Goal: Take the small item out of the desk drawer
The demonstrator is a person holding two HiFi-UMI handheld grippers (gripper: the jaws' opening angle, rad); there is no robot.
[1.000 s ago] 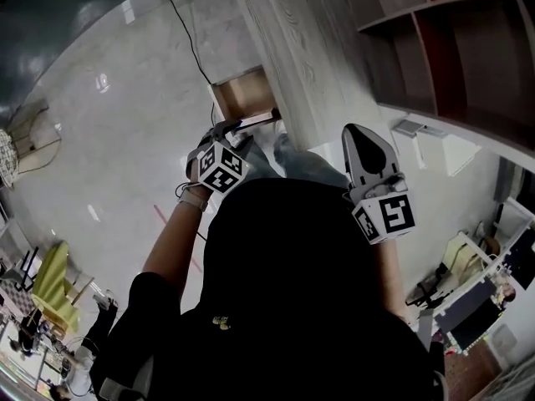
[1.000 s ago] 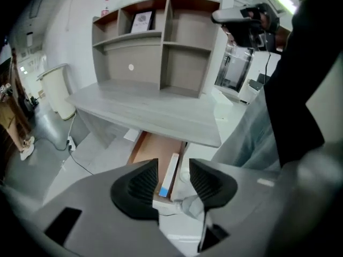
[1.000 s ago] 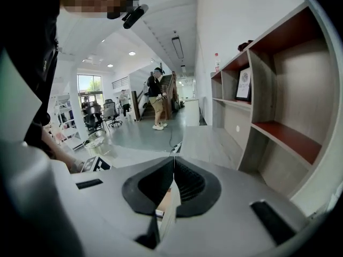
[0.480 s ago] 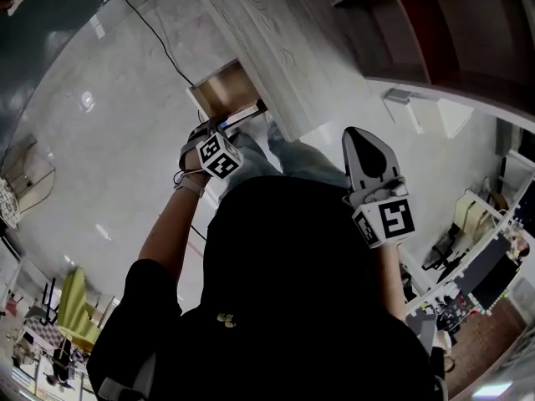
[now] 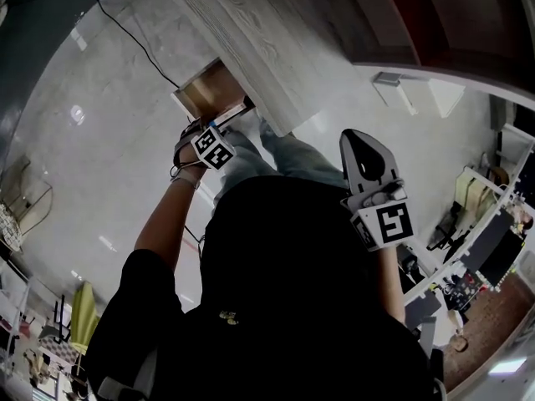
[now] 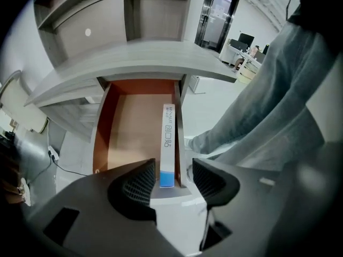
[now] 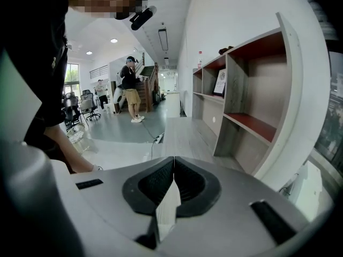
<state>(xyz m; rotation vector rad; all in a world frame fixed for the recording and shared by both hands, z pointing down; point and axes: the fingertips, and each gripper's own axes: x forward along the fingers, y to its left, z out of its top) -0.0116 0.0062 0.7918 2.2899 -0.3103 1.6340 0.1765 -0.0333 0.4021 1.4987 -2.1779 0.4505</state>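
Note:
The desk drawer (image 6: 134,127) is pulled out from under the grey desk top (image 5: 242,32). A long, narrow white box with a blue end (image 6: 168,143) lies along the drawer's right wall. My left gripper (image 6: 172,175) is open at the drawer's front edge, with its jaws wide on either side of the box's blue end and not touching it. In the head view, the left gripper (image 5: 234,124) is by the drawer (image 5: 205,90). My right gripper (image 5: 359,144) is held up beside the desk, away from the drawer. The right gripper (image 7: 173,159) is shut, its tips meeting.
The person's jeans-clad legs (image 6: 268,106) are right of the drawer. Wooden shelves (image 7: 241,106) rise behind the desk. A black cable (image 5: 134,32) runs over the glossy floor. People (image 7: 131,90) stand far off in the office.
The head view has swung, so the desk and drawer sit more to the left. My left gripper has reached farther out toward the drawer front. The right gripper has barely moved.

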